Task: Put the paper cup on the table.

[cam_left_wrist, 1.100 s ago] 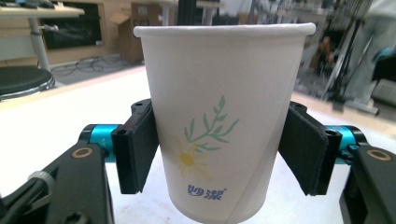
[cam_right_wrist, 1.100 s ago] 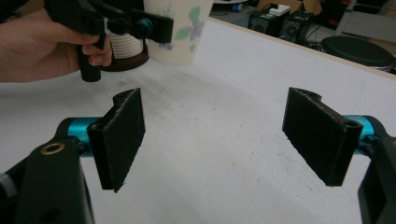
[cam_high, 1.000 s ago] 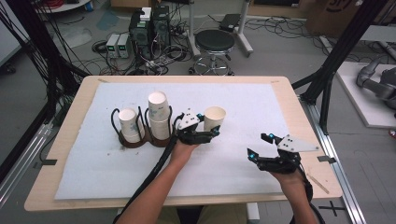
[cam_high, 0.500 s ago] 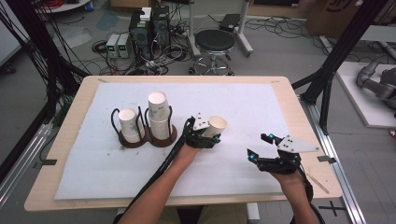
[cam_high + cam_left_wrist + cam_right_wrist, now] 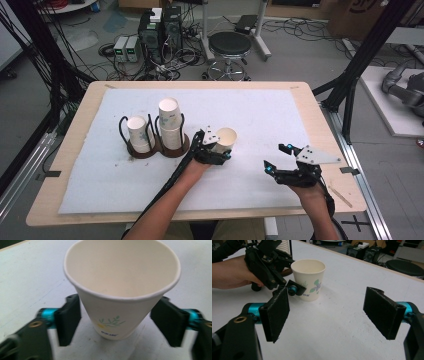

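Table (image 5: 305, 100) and white mat (image 5: 270, 120) first, since that's where the loose paper cup (image 5: 226, 137) has been set. It stands upright on the mat, just right of the dark wire holder (image 5: 159, 150).

The step looks like a release. The left gripper (image 5: 218, 152) has just been opening its jaws. The cup is between them, and in the left gripper view both pads seem to be off its wall, with the gap easier to see on one side. To finish it cleanly, the jaws should probably be spread a bit wider and the gripper drawn straight back along the mat. No twist and no lift, so the rim isn't clipped. An empty paper cup is light and would likely be knocked over by one brush of a pad.

The right gripper (image 5: 276, 157) is held wide open over the right part of the mat, nothing gripped, well apart from the cup. It's best kept there.

Counted, big to small:
- table: one
- mat: one
- holder: one, with two rings
- grippers: two
- cups: one loose, one in the left ring, and a stack in the right ring (at least two, exact number can't be made out)
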